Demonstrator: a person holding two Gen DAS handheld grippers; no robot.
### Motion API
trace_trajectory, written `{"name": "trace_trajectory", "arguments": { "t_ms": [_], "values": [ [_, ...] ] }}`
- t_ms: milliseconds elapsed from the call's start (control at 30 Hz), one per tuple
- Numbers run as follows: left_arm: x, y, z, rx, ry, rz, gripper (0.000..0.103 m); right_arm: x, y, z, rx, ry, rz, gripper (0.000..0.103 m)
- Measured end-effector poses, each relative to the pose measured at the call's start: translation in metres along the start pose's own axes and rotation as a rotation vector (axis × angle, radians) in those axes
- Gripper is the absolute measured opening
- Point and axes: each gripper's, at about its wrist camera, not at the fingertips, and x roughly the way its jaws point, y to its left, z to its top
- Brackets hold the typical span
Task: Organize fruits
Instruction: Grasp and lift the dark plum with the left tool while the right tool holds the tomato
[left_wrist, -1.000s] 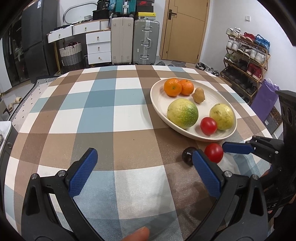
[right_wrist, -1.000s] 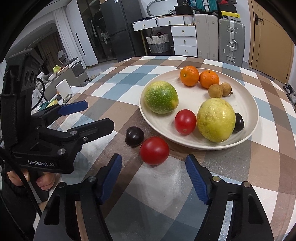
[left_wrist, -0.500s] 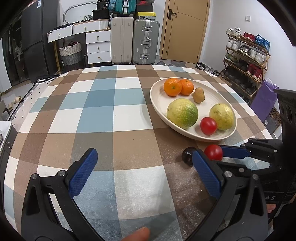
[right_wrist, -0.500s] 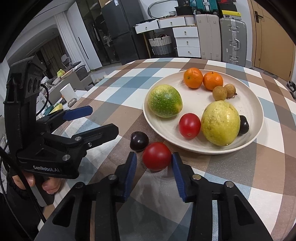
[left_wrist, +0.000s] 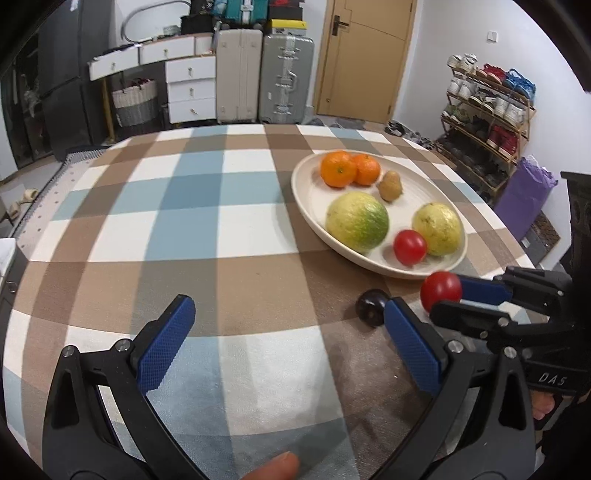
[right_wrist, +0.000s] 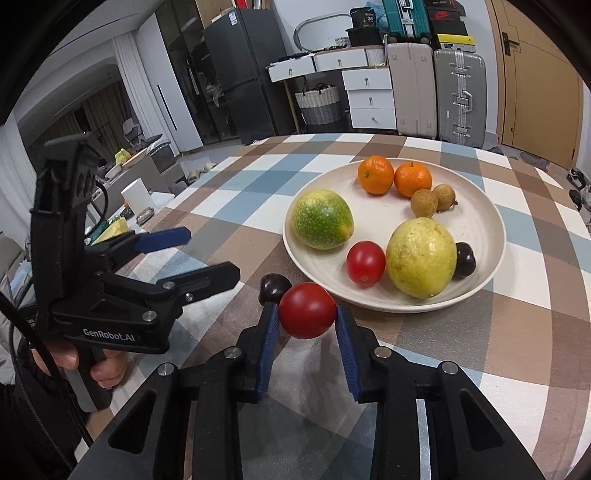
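My right gripper (right_wrist: 307, 314) is shut on a red tomato (right_wrist: 307, 310) and holds it just above the tablecloth, in front of the white plate (right_wrist: 476, 218); it also shows in the left wrist view (left_wrist: 441, 291). A dark plum (right_wrist: 273, 288) lies on the cloth just behind the tomato. The plate holds a second tomato (right_wrist: 365, 263), a green fruit (right_wrist: 322, 219), a yellow fruit (right_wrist: 421, 256), two oranges (right_wrist: 376, 174), two longans (right_wrist: 424, 203) and a dark plum (right_wrist: 464, 259). My left gripper (left_wrist: 284, 339) is open and empty, left of the plum (left_wrist: 371, 312).
The checked tablecloth (left_wrist: 192, 206) covers a round table. Suitcases (left_wrist: 286, 77), white drawers (left_wrist: 190, 88) and a door stand beyond it; a shoe rack (left_wrist: 487, 110) is at the right. The left gripper's body (right_wrist: 110, 295) is close to the plum's left.
My right gripper closed on the red tomato and lifted it slightly off the cloth. The left gripper stayed open and nearly still.
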Motion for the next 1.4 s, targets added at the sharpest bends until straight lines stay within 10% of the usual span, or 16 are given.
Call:
{"name": "trace_trajectory", "arguments": {
  "t_ms": [467,1400],
  "values": [
    [0.022,-0.023,-0.001,0.021,0.086,-0.024,0.1,-0.024,-0.016,0.002,0.058,-0.091,-0.031,0.032],
    [0.024,-0.055,-0.002,0.166,0.101,-0.128,0.03,-0.023,-0.022,0.001,0.075,-0.081,-0.042,0.032]
  ]
}}
